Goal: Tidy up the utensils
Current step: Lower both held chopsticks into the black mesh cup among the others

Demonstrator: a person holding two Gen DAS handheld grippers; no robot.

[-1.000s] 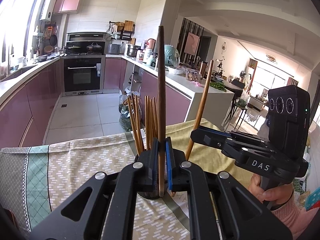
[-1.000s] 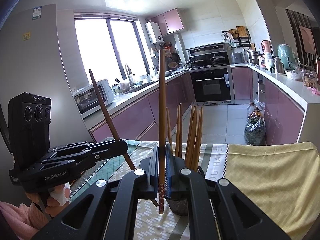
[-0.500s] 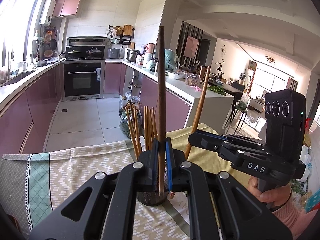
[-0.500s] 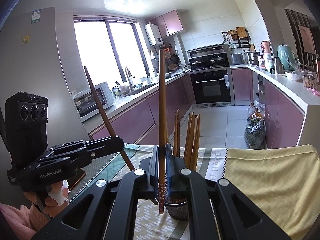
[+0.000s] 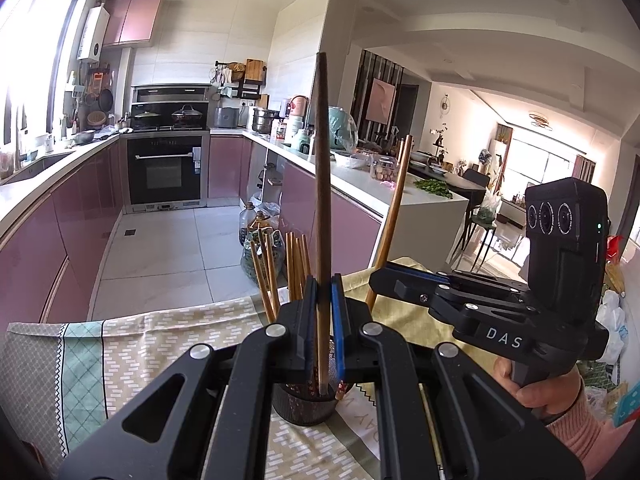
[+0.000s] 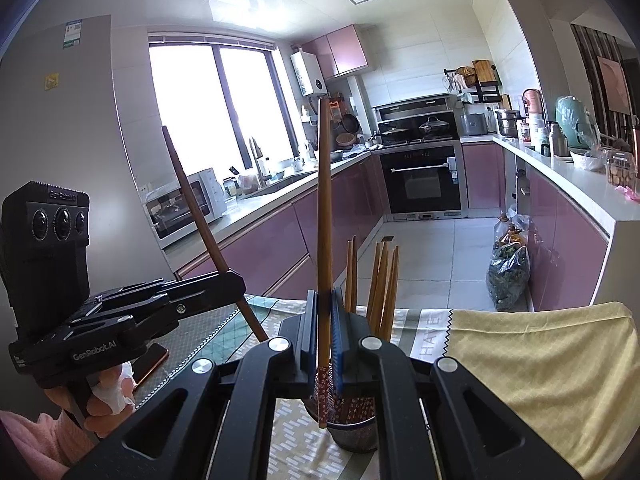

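My left gripper [image 5: 323,292] is shut on a dark brown chopstick [image 5: 322,184], held upright with its lower end just above the dark round holder [image 5: 304,404]. Several light wooden chopsticks [image 5: 294,268] stand in that holder. My right gripper [image 6: 323,308] is shut on a lighter brown chopstick [image 6: 324,208], also upright, its patterned end at the holder's rim [image 6: 354,434]. Each gripper shows in the other's view: the right one [image 5: 384,280] to the right, the left one [image 6: 236,284] to the left, both close over the holder.
The holder stands on a table covered with a patterned green and beige cloth [image 5: 152,344] and a yellow cloth [image 6: 540,364]. A phone [image 6: 150,362] lies at the left. Behind are pink kitchen cabinets, an oven [image 5: 166,172] and a tiled floor.
Both grippers have risen slightly and the holder now shows lower in both views. Both chopsticks remain gripped and upright above the holder.
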